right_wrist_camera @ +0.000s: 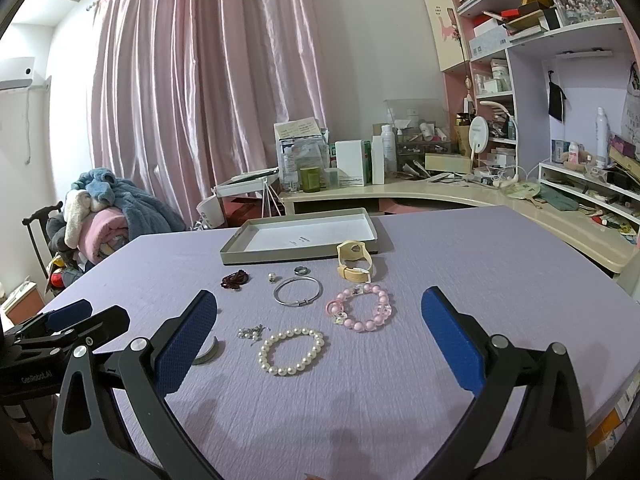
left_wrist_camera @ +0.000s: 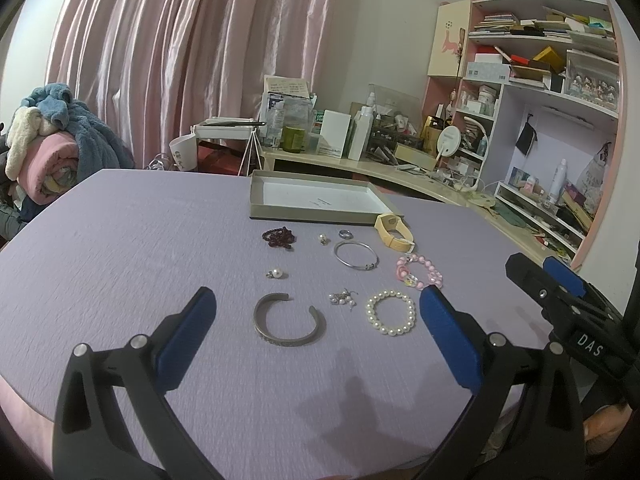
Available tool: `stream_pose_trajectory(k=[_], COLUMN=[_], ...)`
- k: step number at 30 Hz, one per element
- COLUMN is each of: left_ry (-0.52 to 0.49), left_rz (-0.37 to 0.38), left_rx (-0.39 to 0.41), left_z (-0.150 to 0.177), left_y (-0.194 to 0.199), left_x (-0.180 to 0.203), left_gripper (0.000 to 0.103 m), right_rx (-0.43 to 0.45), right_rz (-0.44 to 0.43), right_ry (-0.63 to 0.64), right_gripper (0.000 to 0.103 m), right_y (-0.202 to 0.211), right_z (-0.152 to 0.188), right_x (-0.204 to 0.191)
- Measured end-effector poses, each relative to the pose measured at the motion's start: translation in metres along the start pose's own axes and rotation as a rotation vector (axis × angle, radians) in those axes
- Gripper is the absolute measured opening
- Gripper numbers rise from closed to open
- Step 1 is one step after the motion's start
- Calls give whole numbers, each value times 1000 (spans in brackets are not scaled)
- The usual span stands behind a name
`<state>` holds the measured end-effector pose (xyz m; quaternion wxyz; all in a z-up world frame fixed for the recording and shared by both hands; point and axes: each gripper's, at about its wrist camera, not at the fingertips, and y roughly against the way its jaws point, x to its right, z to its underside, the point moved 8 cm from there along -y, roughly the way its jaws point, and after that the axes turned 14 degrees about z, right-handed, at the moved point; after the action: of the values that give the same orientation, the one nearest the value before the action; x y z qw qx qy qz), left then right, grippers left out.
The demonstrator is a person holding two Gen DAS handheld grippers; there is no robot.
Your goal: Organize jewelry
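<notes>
Nearest the lens: left hand-held gripper (left_wrist_camera: 316,328), black frame with blue textured pads, spread wide and gripping nothing, hovering over the lilac ribbed cloth of the bench (left_wrist_camera: 120,240). Framed between its pads: dull grey metal cuff (left_wrist_camera: 289,320), a flat C-shaped band, gap facing far and slightly right. Just right of the cuff, small tangle of silver-and-pearl earrings (left_wrist_camera: 342,298), then white pearl bracelet (left_wrist_camera: 390,312), a ring of round glossy beads lying flat. Further back: single pearl stud (left_wrist_camera: 275,274), thin round silver bangle (left_wrist_camera: 355,255) with clasp at its near right, pink bead bracelet (left_wrist_camera: 418,272) with clear charms. Far row, left to right: dark red bead cluster (left_wrist_camera: 279,237), small earring (left_wrist_camera: 323,239), silver ring (left_wrist_camera: 345,234), cream rubbery watch strap (left_wrist_camera: 394,232) curled on its side against the tray's right near corner. Beyond all, shallow grey cardboard tray (left_wrist_camera: 256,200), rectangular, white inside, long axis running left to right.

Right hand-held gripper (right_wrist_camera: 319,330), same build, likewise wide apart and holding nothing, poised above the pearl and pink bracelets.
</notes>
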<state>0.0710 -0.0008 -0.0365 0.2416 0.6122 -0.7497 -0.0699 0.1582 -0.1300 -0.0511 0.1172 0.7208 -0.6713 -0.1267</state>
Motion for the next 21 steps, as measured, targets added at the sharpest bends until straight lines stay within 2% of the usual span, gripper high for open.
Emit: stream_pose_trajectory(k=[21], left_ry=[-1], left_rz=[-2], left_rx=[-3], left_z=[0], left_y=[-7], left_x=[-1], left_gripper=[101], right_rx=[1], right_rz=[-1], right_ry=[0], right_gripper=[102], right_y=[0], right_z=[-2], right_x=[0])
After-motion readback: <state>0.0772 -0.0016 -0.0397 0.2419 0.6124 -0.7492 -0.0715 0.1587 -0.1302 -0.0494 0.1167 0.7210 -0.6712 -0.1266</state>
